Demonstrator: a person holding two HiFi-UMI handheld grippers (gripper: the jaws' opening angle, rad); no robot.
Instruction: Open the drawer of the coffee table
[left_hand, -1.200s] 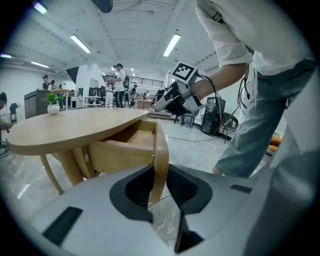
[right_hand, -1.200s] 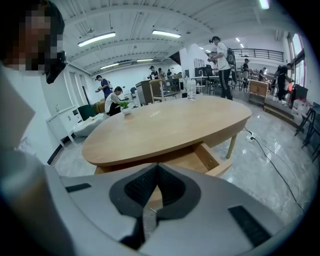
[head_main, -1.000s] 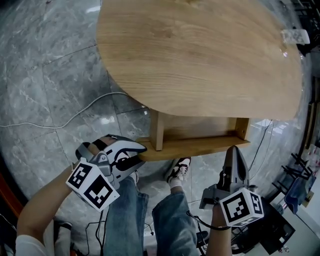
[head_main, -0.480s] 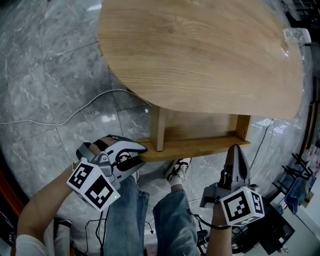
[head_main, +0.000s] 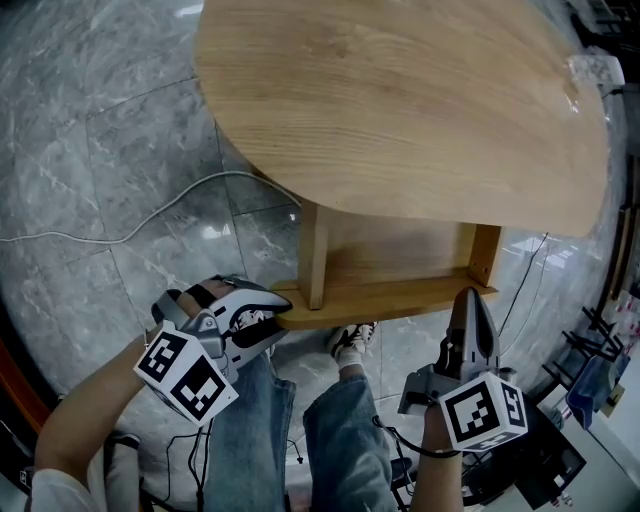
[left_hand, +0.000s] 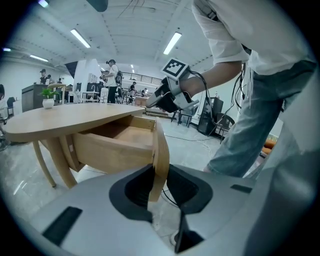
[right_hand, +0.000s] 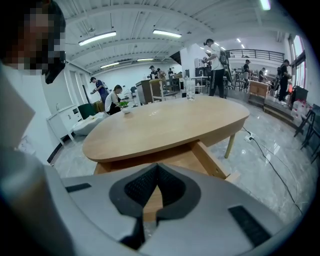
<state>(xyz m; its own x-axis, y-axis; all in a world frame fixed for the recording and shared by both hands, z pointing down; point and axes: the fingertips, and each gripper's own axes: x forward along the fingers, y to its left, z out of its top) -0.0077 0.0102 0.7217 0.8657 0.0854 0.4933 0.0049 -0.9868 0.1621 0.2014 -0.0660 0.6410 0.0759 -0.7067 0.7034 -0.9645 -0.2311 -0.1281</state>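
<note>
The oval wooden coffee table (head_main: 400, 100) has its drawer (head_main: 400, 260) pulled out toward me. My left gripper (head_main: 275, 310) is shut on the left end of the drawer front (head_main: 390, 298). In the left gripper view the panel's edge (left_hand: 160, 150) stands between the pads of the left gripper (left_hand: 159, 172). My right gripper (head_main: 470, 297) is at the right end of the drawer front with its tips together. In its own view the right gripper (right_hand: 157, 170) is shut, with only drawer wood (right_hand: 152, 205) seen beyond it.
A white cable (head_main: 150, 230) runs over the grey marble floor left of the table. My legs and a shoe (head_main: 355, 340) are right below the drawer front. A small white object (head_main: 590, 70) lies at the table's far right edge. Black cables and gear sit at bottom right.
The drawer has slid a little farther out from under the tabletop, drawn by the left gripper. The right gripper has stayed where it was.
</note>
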